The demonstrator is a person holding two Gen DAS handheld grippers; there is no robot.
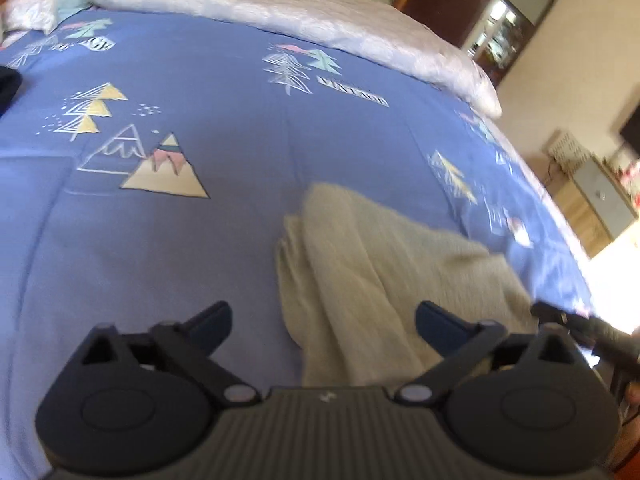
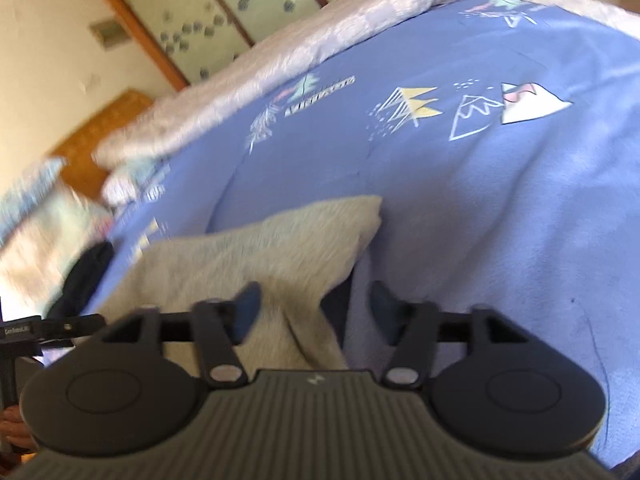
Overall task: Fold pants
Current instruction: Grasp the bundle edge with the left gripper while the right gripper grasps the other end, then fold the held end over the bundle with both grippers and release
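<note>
The cream pants lie bunched on the blue bedspread, their long axis running away from both grippers. The left gripper hangs above their near end, jaws wide and empty; the right gripper (also open, holding nothing) straddles their edge, about equally near

The pants at lower centre are showing as soft cream cloth with a napped, matt surface. The bedsheet is looking like smooth matt printed cotton. The quilt along the top is gleaming faintly, satin-like. The left gripper is showing matt black plastic, its body ribbed.
</note>
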